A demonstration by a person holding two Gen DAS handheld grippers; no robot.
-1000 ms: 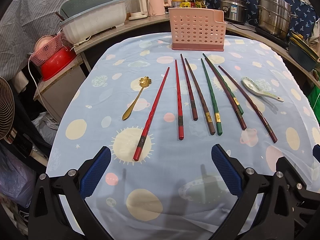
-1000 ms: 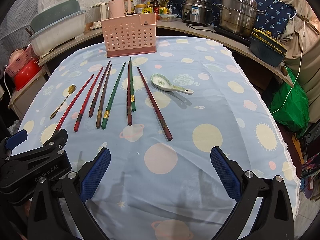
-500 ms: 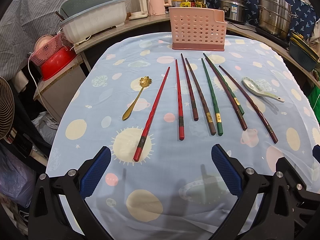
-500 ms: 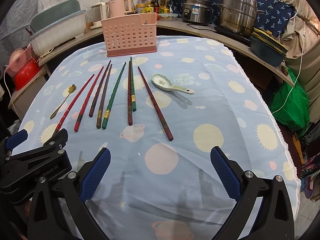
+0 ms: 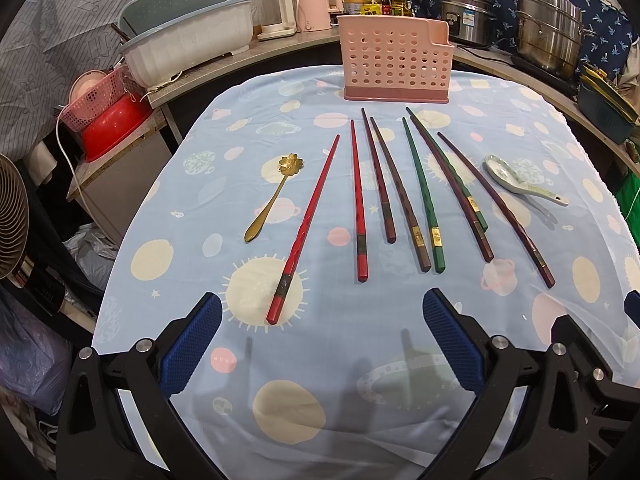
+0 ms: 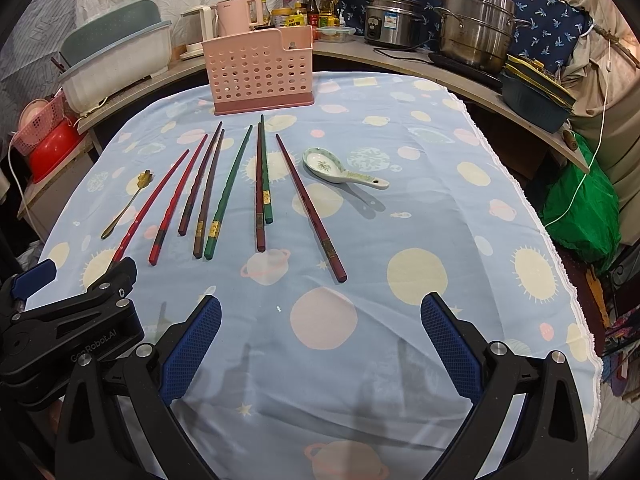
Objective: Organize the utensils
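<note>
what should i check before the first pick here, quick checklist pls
1. Left gripper open and holding nothing: ok.
2. Right gripper open and holding nothing: ok.
3. Pink holder upright at the far end of the cloth: ok. Whether it has anything inside: cannot tell.
4. Nearest red chopstick lies apart from its neighbours: ok.
5. All chopsticks apart: not ok; a green chopstick lies against a dark one.
6. Gold spoon and white spoon lie clear of the chopsticks: ok.
</note>
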